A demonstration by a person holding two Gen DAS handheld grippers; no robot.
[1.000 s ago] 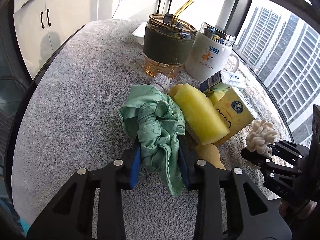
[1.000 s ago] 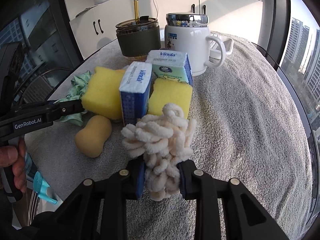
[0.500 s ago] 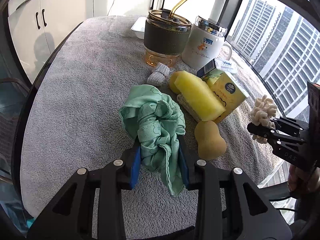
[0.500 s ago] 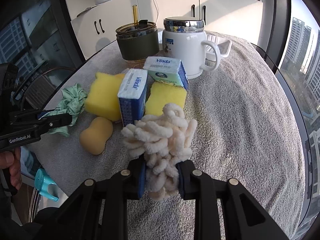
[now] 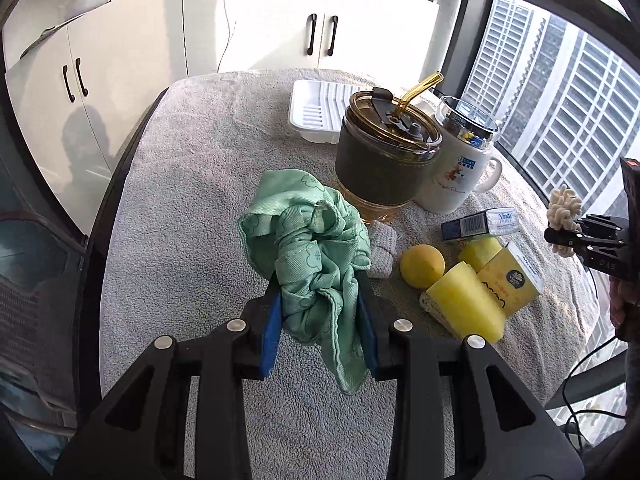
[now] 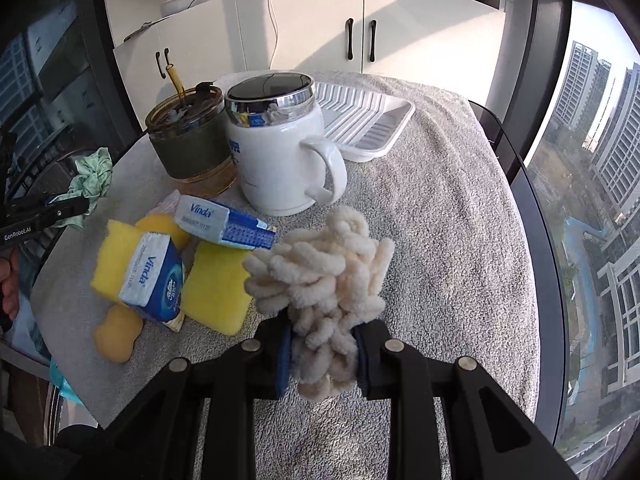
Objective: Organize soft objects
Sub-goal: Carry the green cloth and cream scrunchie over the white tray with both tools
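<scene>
My left gripper [image 5: 320,312] is shut on a crumpled green cloth [image 5: 308,240] and holds it above the grey towel-covered table [image 5: 192,208]. My right gripper [image 6: 322,344] is shut on a cream chenille mop pad [image 6: 320,264], lifted above the table; it also shows at the right edge of the left wrist view [image 5: 564,210]. Yellow sponges [image 6: 216,288] [image 5: 464,304], a small round yellow sponge [image 5: 422,266] and a tan peanut-shaped sponge [image 6: 116,338] lie on the table. A small knitted grey piece [image 5: 382,252] lies beside the cloth.
A white ribbed tray [image 5: 316,114] [image 6: 360,120] stands at the back. An amber tumbler with straw [image 5: 384,160] and a white lidded mug [image 6: 280,152] stand mid-table. Tissue packs [image 6: 154,276] [image 6: 224,222] and a yellow pack [image 5: 512,280] lie among the sponges. Table edges and windows are close.
Both grippers have risen and tilted so the tray at the back comes into view. The left has carried the green cloth up and away from the sponges. Both grips are unchanged.
</scene>
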